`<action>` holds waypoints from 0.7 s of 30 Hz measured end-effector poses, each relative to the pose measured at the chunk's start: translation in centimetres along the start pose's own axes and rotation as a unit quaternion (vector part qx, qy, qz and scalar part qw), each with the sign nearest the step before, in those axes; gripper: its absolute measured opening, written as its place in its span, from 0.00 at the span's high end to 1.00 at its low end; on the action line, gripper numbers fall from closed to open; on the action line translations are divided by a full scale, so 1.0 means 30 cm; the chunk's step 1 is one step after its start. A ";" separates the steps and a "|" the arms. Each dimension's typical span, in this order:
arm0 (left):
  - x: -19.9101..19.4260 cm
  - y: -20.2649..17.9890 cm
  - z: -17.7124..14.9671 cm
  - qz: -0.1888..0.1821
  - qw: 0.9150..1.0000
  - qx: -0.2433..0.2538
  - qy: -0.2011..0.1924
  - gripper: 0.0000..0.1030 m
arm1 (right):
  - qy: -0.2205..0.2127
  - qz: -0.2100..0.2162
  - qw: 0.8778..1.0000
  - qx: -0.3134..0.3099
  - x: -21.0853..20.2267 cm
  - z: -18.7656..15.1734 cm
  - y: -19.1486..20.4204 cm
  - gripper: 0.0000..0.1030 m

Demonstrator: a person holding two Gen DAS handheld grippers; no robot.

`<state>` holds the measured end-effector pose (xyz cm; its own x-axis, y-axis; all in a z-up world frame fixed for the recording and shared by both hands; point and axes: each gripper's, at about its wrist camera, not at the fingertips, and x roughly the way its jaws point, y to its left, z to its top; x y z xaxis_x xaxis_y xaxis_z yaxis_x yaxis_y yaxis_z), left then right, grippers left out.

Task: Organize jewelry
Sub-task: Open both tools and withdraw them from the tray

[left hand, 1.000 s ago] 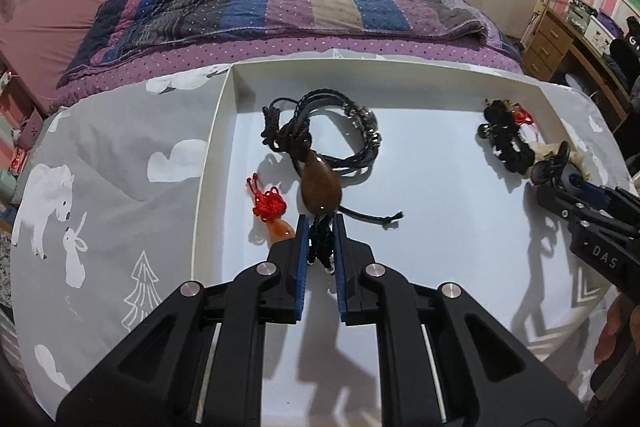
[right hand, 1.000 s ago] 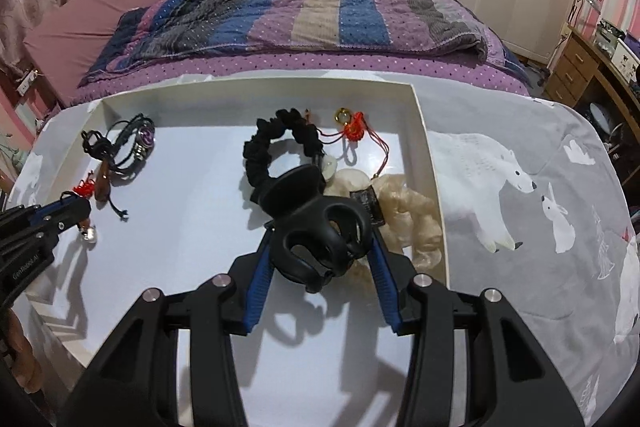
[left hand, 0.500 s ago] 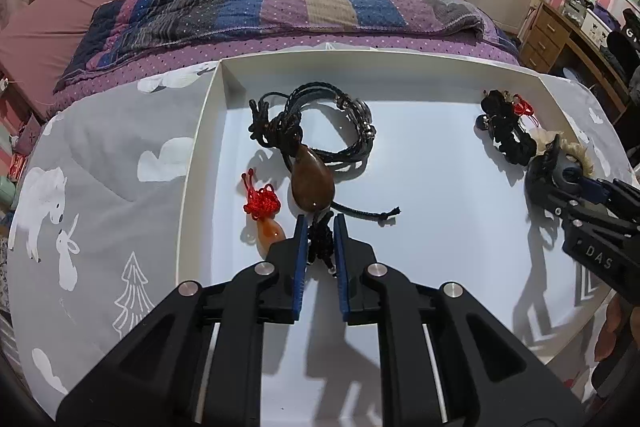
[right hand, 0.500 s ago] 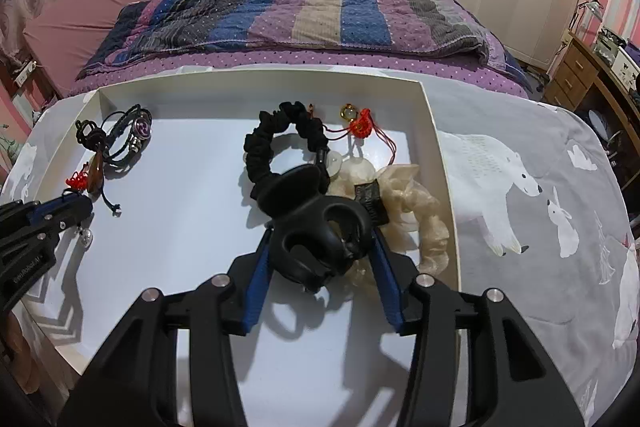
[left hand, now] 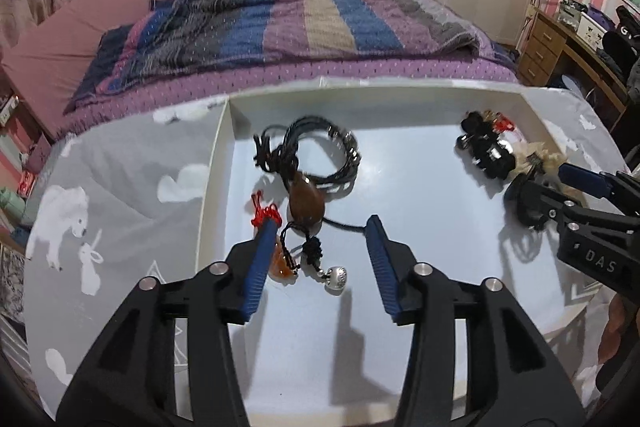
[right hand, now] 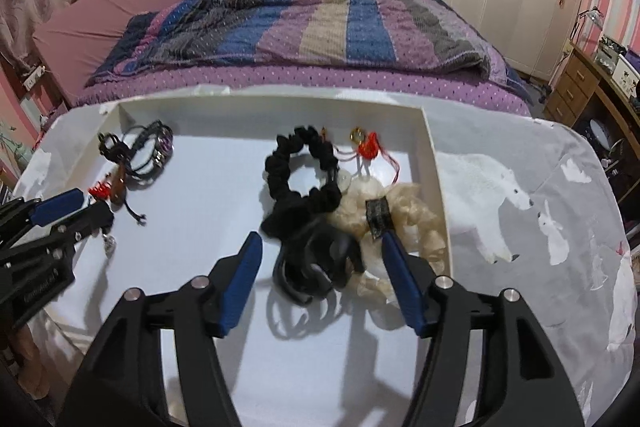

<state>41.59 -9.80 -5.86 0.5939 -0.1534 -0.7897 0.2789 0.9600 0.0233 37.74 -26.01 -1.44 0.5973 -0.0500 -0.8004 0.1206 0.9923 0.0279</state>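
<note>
A brown teardrop pendant (left hand: 306, 205) on a black cord lies in the white tray (left hand: 400, 95), its silver bell (left hand: 336, 275) resting on the tray floor. My left gripper (left hand: 320, 223) is opening, with the cord's knotted end between its jaws, untouched by the pads. A black braided bracelet (left hand: 320, 155) and a red knot charm (left hand: 266, 215) lie close by. My right gripper (right hand: 320, 239) is opening too. A black claw clip (right hand: 316, 259) lies loose between its pads, beside a black scrunchie (right hand: 304, 167) and a cream scrunchie (right hand: 404, 215).
The tray sits on a grey cloth printed with polar bears (right hand: 500, 195). A second red knot charm with a gold ring (right hand: 368, 147) lies near the tray's far right corner. A bed with a striped quilt (left hand: 300, 11) stands behind, a wooden desk (left hand: 560, 43) at right.
Both grippers have gone from shut to open. The left let go of the pendant cord and rose slightly; the bell now lies on the tray. The right released the claw clip.
</note>
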 end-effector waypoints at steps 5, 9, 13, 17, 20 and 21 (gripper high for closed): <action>-0.049 0.017 0.017 0.005 1.000 -0.004 -0.021 0.32 | -0.018 -0.002 1.000 0.002 -0.031 0.011 -0.008 0.31; -0.051 0.048 0.023 0.010 1.000 -0.014 -0.025 0.27 | -0.026 -0.008 1.000 0.002 -0.042 0.019 -0.012 0.30; -0.049 0.076 0.027 0.020 0.999 -0.024 -0.028 0.14 | -0.035 -0.014 0.999 0.004 -0.051 0.021 -0.015 0.20; -0.058 0.088 0.028 0.021 0.999 -0.028 -0.032 0.08 | -0.041 -0.015 0.999 0.011 -0.055 0.025 -0.026 0.14; -0.067 0.092 0.029 0.023 0.999 -0.029 -0.036 0.06 | -0.046 -0.019 0.999 0.017 -0.057 0.026 -0.033 0.11; -0.070 0.093 0.029 0.024 0.999 -0.028 -0.037 0.05 | -0.046 -0.020 0.999 0.018 -0.055 0.027 -0.033 0.11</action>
<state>41.78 -7.00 -3.61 0.6604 -0.1225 -0.7409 0.2074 0.9780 0.0232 37.26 -27.01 0.33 0.6616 -0.1012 -0.7430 0.1730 0.9847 0.0199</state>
